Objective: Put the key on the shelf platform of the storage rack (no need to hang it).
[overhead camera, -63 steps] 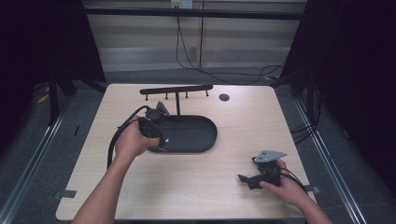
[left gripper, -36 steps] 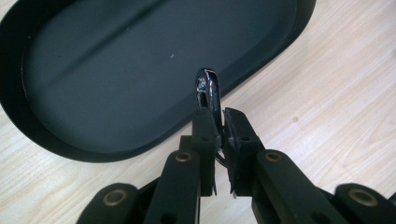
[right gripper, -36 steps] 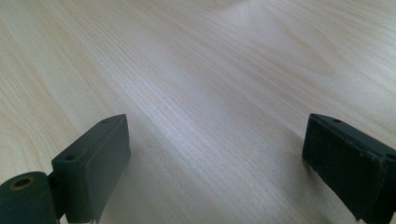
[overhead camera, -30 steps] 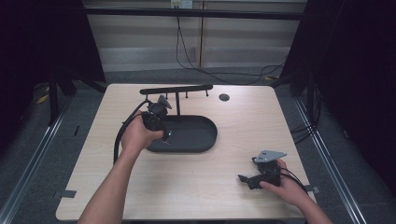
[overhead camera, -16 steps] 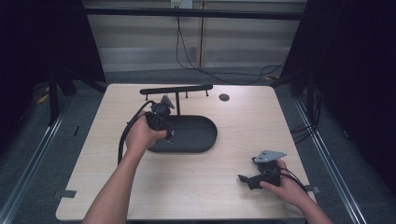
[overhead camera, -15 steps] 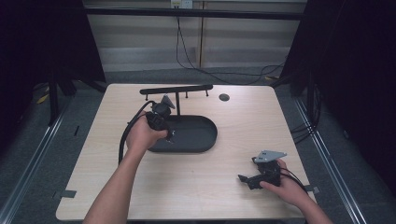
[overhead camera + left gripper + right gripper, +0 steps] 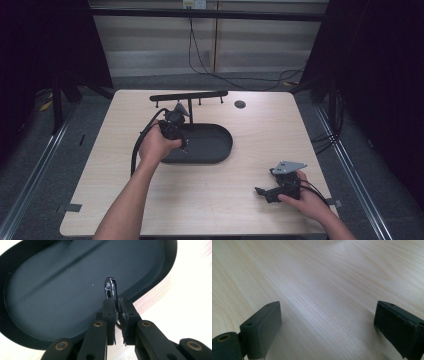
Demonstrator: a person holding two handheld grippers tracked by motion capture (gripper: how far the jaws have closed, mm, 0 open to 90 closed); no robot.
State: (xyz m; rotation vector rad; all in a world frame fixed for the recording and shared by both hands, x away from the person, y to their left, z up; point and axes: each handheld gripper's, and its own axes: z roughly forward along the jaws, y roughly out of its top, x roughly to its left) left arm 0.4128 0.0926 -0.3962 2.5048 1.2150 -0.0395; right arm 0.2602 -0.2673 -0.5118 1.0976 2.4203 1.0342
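Over the black tray [image 7: 30,272], the left gripper [image 7: 116,305] pinches a small shiny metal hook [image 7: 111,288], jaws nearly closed on its shank. It looks light, stiff and slippery, so that low hold seems wise. The right gripper [image 7: 327,327] rests wide open and empty, well apart from the tray.

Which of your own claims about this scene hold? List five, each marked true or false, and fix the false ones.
1. The left gripper is shut on a ring. True.
2. The ring is above the tray. True.
3. The right gripper grips the rack. False: its fingers are spread open over bare table, holding nothing.
4. The right gripper is inside the tray. False: in the high view it sits near the table's front right corner, apart from the tray.
5. A rack stands behind the tray. True.
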